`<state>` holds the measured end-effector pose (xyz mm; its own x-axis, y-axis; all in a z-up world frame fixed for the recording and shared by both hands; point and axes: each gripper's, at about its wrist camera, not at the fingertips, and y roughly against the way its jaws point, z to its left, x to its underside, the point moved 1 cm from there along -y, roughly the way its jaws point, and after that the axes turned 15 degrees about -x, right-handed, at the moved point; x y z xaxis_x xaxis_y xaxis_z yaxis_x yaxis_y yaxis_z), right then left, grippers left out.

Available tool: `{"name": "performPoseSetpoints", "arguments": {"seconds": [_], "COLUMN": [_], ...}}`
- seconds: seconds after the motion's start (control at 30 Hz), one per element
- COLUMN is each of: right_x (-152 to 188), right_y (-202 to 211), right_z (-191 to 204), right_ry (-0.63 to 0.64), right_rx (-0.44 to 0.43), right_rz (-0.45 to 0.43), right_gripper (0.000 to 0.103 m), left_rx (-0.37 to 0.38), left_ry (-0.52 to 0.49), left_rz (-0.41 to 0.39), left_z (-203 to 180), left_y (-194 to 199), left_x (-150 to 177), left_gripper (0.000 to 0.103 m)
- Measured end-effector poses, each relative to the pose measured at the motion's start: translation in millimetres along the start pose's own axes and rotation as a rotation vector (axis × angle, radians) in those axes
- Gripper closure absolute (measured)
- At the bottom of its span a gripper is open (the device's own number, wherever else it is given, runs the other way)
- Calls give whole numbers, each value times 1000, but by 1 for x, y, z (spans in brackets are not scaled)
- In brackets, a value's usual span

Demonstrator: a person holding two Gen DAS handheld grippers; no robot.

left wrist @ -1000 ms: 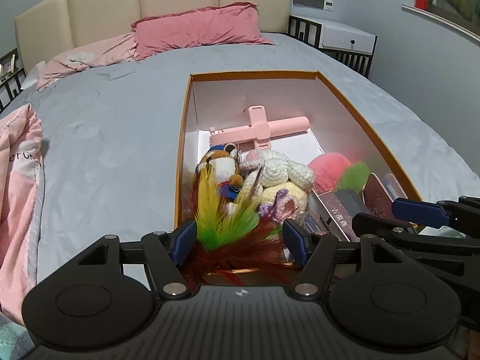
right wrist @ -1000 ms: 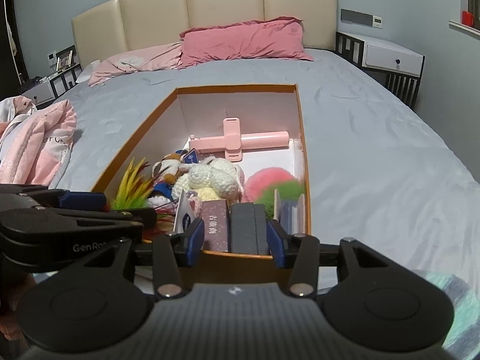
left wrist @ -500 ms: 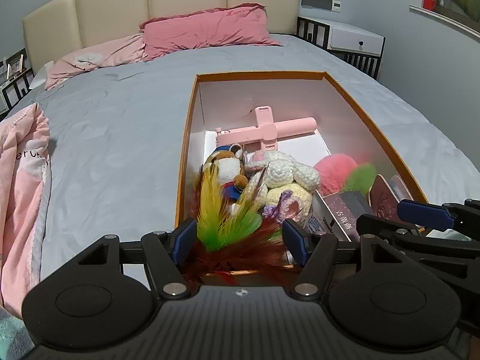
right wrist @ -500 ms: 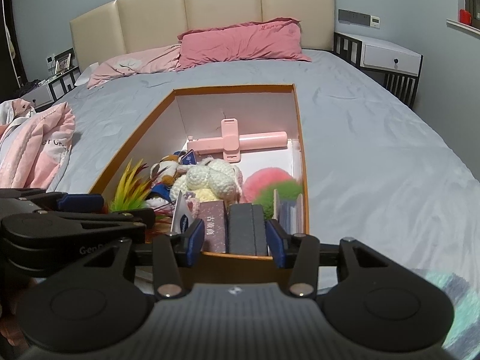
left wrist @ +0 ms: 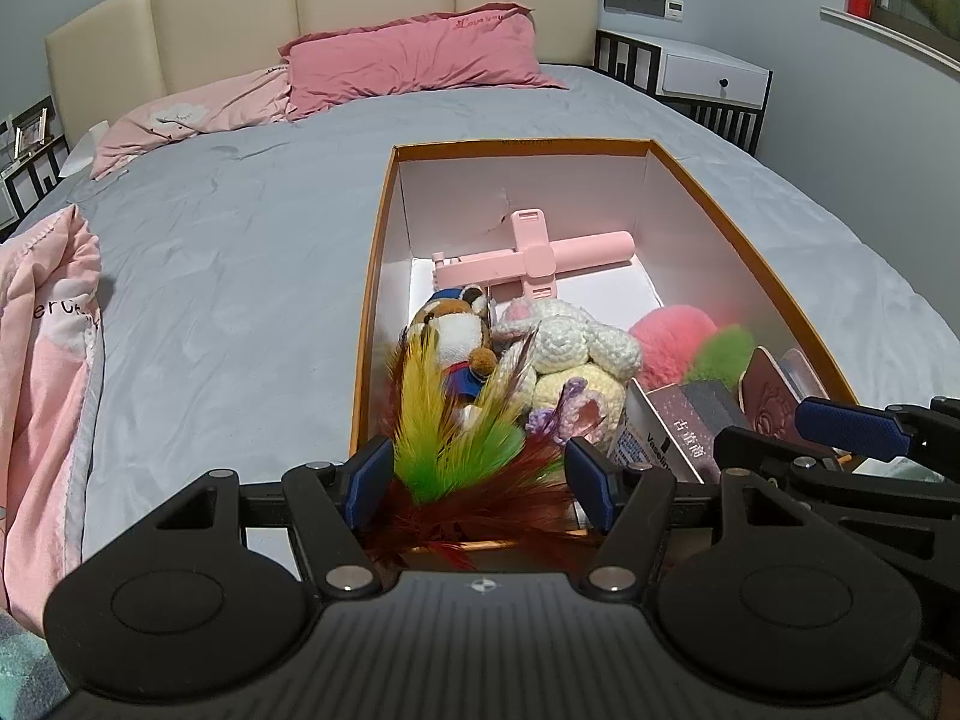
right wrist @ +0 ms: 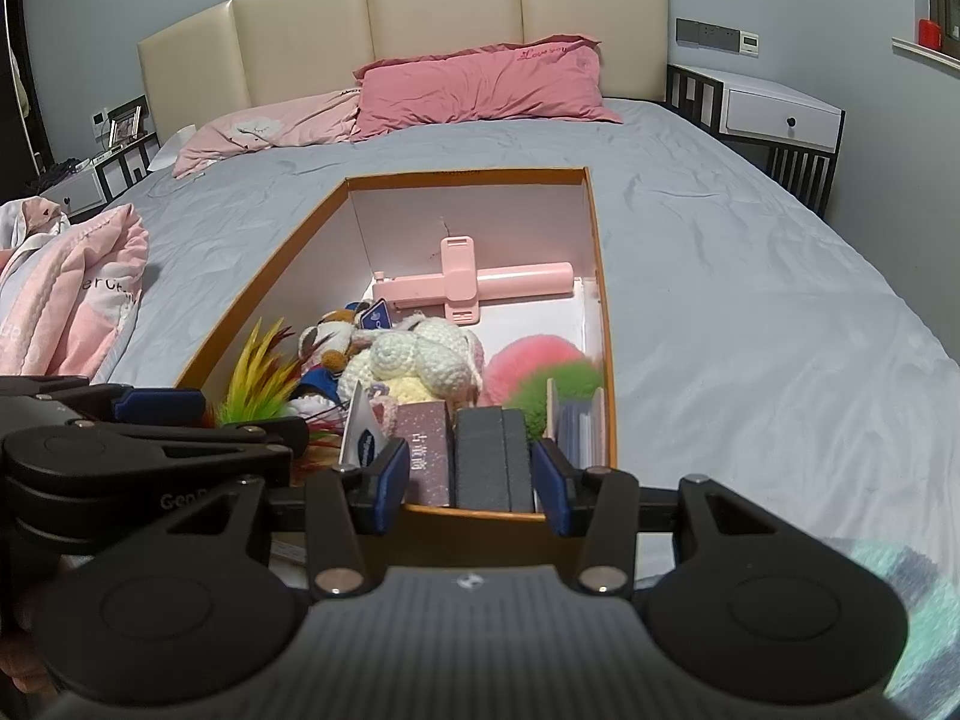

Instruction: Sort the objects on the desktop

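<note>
Now, left gripper (left wrist: 480, 474): your jaws stand wide apart above the near end of the box, with the feather toy (left wrist: 450, 438) showing between the pads; no pad presses on it, so you hold nothing.
Right gripper (right wrist: 471, 480): your jaws are also well spread, framing the maroon booklet (right wrist: 429, 456) and the dark grey case (right wrist: 492, 456) that stand upright against the near wall; the pads look just clear of both, and you carry nothing.
Box (left wrist: 744, 246): orange-rimmed, lying on the grey bed (left wrist: 240, 276), and every task item sits inside it.
Contents: crocheted bunny (left wrist: 570, 348) and tiger plush (left wrist: 456, 330) in the middle, pink pompom (right wrist: 534, 360) toward the right wall, pink holder (left wrist: 534, 252) at the far end.
Step in hand: by my reading, you are poised over the filled box, between picks.
Next move: choose one item, lower the jaws around it alone, and close. The feathers are soft and will splay, so take them low, near the base.
</note>
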<state>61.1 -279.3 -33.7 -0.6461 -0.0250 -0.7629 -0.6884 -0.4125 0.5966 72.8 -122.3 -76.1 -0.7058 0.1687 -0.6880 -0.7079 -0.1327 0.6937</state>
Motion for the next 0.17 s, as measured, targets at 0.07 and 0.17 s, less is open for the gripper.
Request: {"name": "performPoseSetpoints", "arguments": {"seconds": [0.07, 0.17], "right_x": [0, 0], "right_y": [0, 0], "right_z": [0, 0], "right_ry": [0, 0], "right_rx": [0, 1], "right_rz": [0, 0], "right_gripper": [55, 55], "left_rx": [0, -1], "left_ry": [0, 0], "left_rz": [0, 1], "left_z": [0, 0], "left_y": [0, 0], "left_x": [0, 0], "left_gripper": [29, 29]}}
